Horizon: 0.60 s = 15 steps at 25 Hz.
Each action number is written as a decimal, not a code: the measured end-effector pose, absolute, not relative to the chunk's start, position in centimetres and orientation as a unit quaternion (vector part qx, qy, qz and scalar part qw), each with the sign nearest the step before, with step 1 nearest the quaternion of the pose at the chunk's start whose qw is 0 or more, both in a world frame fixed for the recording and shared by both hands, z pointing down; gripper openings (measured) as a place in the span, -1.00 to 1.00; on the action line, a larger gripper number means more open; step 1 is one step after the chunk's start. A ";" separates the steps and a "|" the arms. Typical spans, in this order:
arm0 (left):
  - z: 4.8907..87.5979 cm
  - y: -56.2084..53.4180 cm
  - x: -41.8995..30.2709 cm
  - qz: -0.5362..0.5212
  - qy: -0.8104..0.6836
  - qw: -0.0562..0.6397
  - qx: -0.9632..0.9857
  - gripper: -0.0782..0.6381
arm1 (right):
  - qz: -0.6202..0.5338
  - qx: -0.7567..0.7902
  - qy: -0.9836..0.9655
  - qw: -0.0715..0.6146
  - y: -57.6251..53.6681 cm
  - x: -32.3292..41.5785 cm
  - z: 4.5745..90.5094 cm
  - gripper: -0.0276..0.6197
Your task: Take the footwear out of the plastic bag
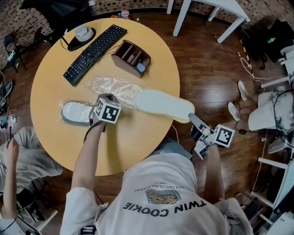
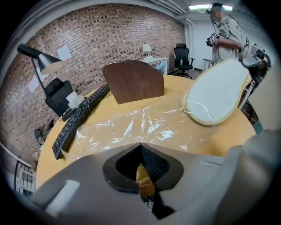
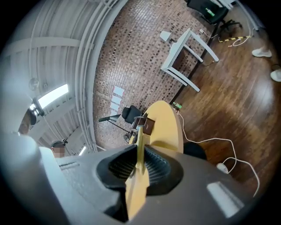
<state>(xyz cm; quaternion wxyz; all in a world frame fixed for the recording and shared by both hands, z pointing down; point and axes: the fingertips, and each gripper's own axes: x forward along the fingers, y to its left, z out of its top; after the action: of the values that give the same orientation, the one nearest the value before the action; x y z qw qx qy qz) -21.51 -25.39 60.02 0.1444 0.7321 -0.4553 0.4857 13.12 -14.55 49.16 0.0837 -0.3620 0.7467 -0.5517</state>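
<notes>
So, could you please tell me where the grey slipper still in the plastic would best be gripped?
Probably its right-hand end in the head view, beside the left hand-held gripper holding the plastic bag. The grey slipper lies flat and thin, so come in low from the right and pinch the sole edge, as the right hand-held gripper does the pale slipper.

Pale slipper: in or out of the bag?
Nearly out: pale slipper, clamped by right gripper, overhangs the table; only its tip meets the plastic bag.

Round wooden table [image 1: 156, 46] on dark plank floor [image 1: 206, 69]; white table [image 1: 181, 18] at one o'clock, brick wall [image 1: 142, 4] at twelve.
</notes>
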 end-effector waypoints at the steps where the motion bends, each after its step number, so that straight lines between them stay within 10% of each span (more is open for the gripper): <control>1: 60.0 -25.4 -21.5 0.486 -0.455 0.144 0.732 -0.79 | -0.551 -0.360 0.747 0.093 -14.4 13.4 48.7 -0.75; 15: 59.8 -25.2 -21.2 0.487 -0.457 0.141 0.731 -0.79 | -0.517 -0.322 0.773 0.177 -13.6 15.6 40.8 -0.75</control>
<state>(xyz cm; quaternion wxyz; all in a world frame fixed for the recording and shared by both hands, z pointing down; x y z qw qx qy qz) -21.19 -25.16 59.80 0.1410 0.7305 -0.4570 0.4874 15.56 -13.63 40.79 0.1771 -0.3216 0.7731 -0.5172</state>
